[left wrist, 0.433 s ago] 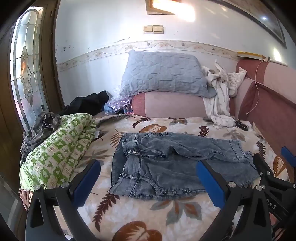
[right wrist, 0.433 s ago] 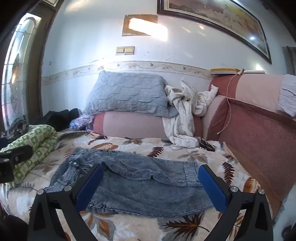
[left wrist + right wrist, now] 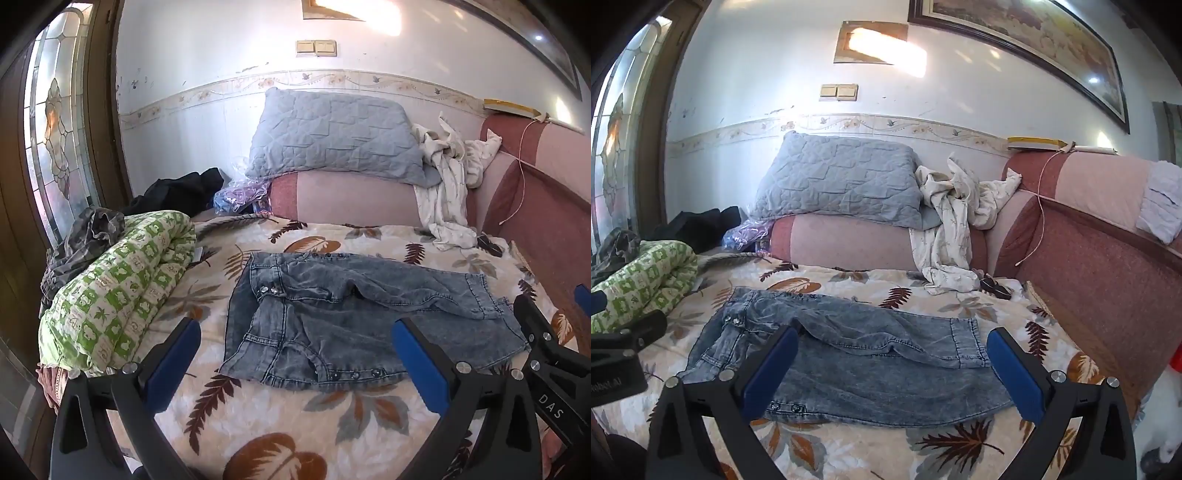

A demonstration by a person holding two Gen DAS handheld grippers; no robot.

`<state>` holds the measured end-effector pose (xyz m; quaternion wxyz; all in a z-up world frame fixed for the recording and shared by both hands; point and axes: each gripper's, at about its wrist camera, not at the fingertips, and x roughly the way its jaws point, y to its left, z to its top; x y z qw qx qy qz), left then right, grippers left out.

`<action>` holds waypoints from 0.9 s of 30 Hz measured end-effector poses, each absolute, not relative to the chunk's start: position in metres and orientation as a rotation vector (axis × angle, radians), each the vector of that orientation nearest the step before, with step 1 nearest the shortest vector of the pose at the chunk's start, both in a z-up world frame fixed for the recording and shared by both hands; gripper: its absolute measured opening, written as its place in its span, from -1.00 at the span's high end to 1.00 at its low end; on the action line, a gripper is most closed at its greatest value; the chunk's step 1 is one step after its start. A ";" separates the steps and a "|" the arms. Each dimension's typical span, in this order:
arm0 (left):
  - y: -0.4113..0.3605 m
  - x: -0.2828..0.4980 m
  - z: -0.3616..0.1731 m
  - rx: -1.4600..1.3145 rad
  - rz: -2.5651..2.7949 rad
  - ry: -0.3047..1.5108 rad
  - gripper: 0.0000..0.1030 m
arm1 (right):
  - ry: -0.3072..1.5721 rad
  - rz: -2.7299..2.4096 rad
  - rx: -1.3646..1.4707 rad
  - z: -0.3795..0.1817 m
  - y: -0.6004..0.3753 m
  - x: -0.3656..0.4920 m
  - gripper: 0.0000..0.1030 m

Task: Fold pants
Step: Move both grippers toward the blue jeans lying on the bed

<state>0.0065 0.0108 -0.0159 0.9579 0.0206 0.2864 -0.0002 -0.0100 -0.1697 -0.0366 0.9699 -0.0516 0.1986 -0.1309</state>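
Grey-blue denim pants [image 3: 351,317] lie flat across the leaf-print sheet [image 3: 295,424], waist to the left and legs to the right. The upper leg lies rumpled over the lower one. My left gripper [image 3: 295,332] hovers open before the waist end, with nothing between its blue pads. In the right wrist view, the pants [image 3: 868,362] lie just beyond my right gripper [image 3: 892,338], which is open and empty and faces the leg end. The right gripper [image 3: 554,299] also shows at the right edge of the left wrist view, near the hems.
A rolled green-patterned quilt [image 3: 118,288] lies left of the pants, with dark clothing [image 3: 181,192] behind it. A grey pillow [image 3: 332,136] and a white garment [image 3: 447,184] rest on the pink bolster. A red sofa back [image 3: 1089,266] bounds the right side.
The left wrist view has shifted slightly, so the scene sits a little higher in it. The pants lie as before and both grippers stay open.
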 end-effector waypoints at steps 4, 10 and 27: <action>0.011 0.007 -0.015 0.044 -0.005 0.585 -1.00 | 0.398 -0.267 -0.120 -0.035 -0.165 -0.012 -1.00; 0.009 0.007 -0.013 0.052 -0.012 0.583 -1.00 | 0.416 -0.254 -0.106 -0.031 -0.167 -0.011 -1.00; 0.002 0.004 -0.015 0.072 -0.027 0.585 -1.00 | 0.432 -0.240 -0.082 -0.029 -0.170 -0.010 -1.00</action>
